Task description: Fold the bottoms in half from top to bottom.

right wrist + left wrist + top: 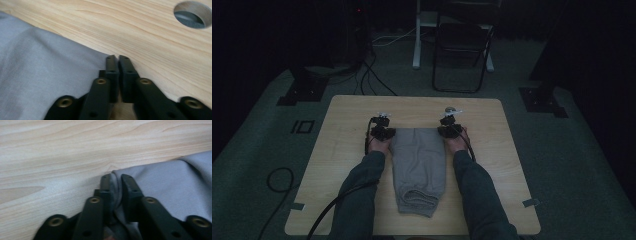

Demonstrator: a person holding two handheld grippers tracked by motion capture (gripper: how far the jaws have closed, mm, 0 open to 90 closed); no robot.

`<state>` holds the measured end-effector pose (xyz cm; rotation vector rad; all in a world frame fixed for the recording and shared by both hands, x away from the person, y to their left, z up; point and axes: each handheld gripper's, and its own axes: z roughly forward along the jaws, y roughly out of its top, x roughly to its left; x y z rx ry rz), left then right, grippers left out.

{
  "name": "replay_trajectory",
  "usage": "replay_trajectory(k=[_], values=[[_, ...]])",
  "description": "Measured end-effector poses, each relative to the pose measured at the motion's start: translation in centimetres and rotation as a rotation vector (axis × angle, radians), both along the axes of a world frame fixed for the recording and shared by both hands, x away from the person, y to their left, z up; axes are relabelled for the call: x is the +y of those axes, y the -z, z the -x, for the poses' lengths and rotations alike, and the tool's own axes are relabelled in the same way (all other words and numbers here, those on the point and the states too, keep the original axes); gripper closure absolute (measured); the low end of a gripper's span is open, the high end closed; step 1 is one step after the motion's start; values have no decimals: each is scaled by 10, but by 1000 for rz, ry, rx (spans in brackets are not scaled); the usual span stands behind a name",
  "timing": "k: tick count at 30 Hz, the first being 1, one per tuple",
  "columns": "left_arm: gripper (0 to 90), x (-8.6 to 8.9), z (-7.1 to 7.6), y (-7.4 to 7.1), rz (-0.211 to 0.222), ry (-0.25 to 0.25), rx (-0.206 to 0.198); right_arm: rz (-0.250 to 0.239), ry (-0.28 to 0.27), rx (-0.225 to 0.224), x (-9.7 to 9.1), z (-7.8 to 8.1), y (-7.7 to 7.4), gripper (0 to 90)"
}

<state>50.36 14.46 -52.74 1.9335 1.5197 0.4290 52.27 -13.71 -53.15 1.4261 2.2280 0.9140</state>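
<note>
Dim floor surrounds our wooden table (347, 150), where grey trousers (419, 165) lie centred. Our left gripper (115, 182) pinches the 11 o'clock corner; our right gripper (118, 62), closed at 1 o'clock, seems barely on cloth, so lifting could drop that corner.

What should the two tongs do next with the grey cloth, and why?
Probably lift both far corners a little and bring them toward the person to fold. The left tongs are shut on a corner of the cloth. The right tongs are shut at the other corner, though whether they caught fabric is unclear, so check that first. The cloth lies long and narrow on the table, its near end already rolled.
</note>
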Motion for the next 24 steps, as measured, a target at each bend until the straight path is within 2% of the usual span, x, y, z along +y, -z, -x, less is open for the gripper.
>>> replay_trajectory(k=[1,2,4,6,7,8,10,12,15,17,20,22,23,24], values=[[838,0,0,0,0,0,0,-3,13,3,-2,0,0,885],[845,6,1,1,22,-26,-3,-10,41,12,-7,0,-1,887],[871,9,2,1,13,-60,-7,-3,56,14,-8,0,-1,886],[877,14,1,2,28,-95,5,1,98,14,-11,0,-2,878],[832,15,2,3,25,-93,4,-12,109,19,-12,-1,-2,854],[785,16,2,3,30,-91,-3,-29,108,22,-14,-2,-2,772],[684,17,3,2,73,-82,-17,-65,86,17,-16,-2,-3,674],[618,14,2,-1,91,-63,-38,-69,83,-2,-15,-2,-5,605],[570,6,-1,-6,103,-36,-52,-84,79,-29,-13,-2,-8,592],[564,-2,-5,-8,88,-18,-52,-76,56,-42,-9,-2,-8,602],[596,-13,-8,-6,56,0,-48,-44,42,-40,-6,-3,-5,644],[740,-19,-9,-4,28,17,-33,-33,47,-25,-6,-3,-2,703],[826,-19,-9,-4,28,17,-33,-29,47,-20,-7,-4,-1,748],[826,-21,-8,-3,15,20,-35,-29,47,-20,-7,-4,-1,748]])
